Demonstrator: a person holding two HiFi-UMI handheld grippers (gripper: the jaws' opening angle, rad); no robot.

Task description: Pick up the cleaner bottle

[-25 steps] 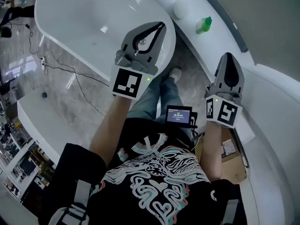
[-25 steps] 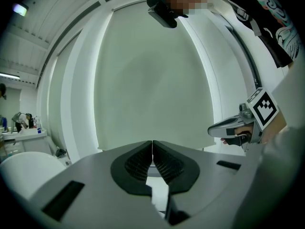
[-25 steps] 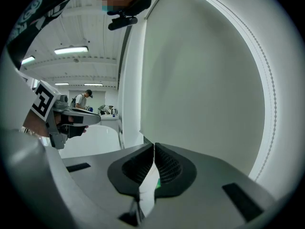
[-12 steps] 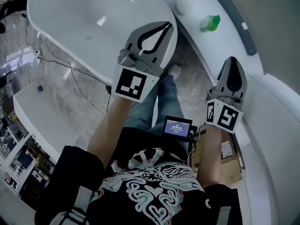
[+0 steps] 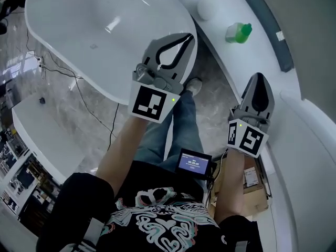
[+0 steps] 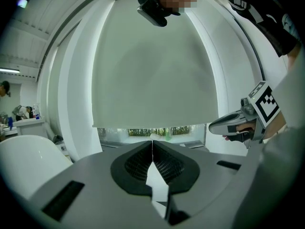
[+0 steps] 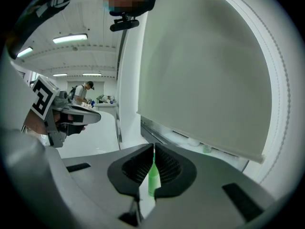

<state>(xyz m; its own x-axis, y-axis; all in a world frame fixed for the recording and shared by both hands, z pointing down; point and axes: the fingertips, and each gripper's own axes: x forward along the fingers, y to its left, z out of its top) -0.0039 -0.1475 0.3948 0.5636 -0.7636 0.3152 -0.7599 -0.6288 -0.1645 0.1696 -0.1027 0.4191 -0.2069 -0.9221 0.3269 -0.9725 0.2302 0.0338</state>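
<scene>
Head view, cleaner bottle point(image 5: 239, 32): It is green and sits on the white ledge point(image 5: 247, 56), near a white ball point(image 5: 206, 7).
Head view, left gripper point(image 5: 187, 35): It is held over the rim of the big white tub point(image 5: 79, 30). Its tips are pressed together with nothing in them.
Head view, right gripper point(image 5: 258, 77): It is at the edge of the ledge, closed up tight. The bottle is ahead of it and is not touched.
Head view, small screen point(image 5: 193, 163): It glows at the person's waist, between the two arms.
Left gripper view, jaws: The tips meet and hold nothing. A big window blind point(image 6: 152, 66) hangs ahead. Under it, far off, the bottle is a tiny green spot.
Right gripper view, jaws: The tips touch. Green from the bottle shows through the thin slit below them, out past the jaws. The pads are not on it.
</scene>
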